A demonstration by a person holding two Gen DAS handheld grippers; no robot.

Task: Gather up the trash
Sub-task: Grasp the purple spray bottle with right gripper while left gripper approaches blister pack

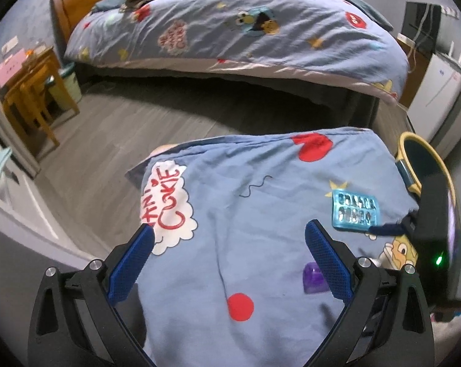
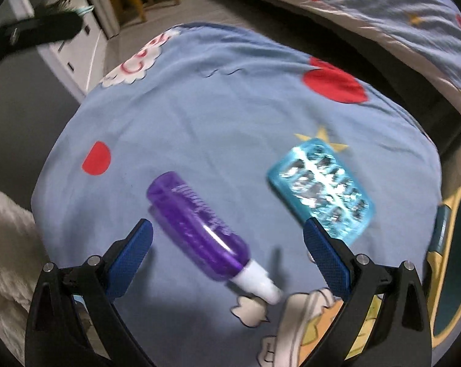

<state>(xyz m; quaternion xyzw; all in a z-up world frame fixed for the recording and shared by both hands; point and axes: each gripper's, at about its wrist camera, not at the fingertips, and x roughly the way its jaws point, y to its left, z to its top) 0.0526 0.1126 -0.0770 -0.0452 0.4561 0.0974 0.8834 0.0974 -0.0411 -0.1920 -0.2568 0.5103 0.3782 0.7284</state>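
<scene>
A purple bottle (image 2: 200, 226) with a white cap lies on its side on a blue cartoon-print cloth (image 2: 218, 116). To its right lies a blue blister pack (image 2: 322, 183) with foil pockets. My right gripper (image 2: 227, 232) hovers open just above the bottle, which sits between its fingers untouched. In the left wrist view the blister pack (image 1: 354, 211) rests at the right and only the bottle's purple end (image 1: 314, 276) shows behind a finger. My left gripper (image 1: 229, 238) is open over bare cloth (image 1: 236, 208). The right gripper's body (image 1: 432, 232) reaches in from the right.
A yellow-rimmed bin (image 1: 423, 162) stands just past the cloth's right edge, also seen in the right wrist view as a bin (image 2: 453, 260). A bed (image 1: 236, 33) with matching duvet lies beyond a strip of grey floor (image 1: 108, 140). A wooden chair (image 1: 31, 91) stands at far left.
</scene>
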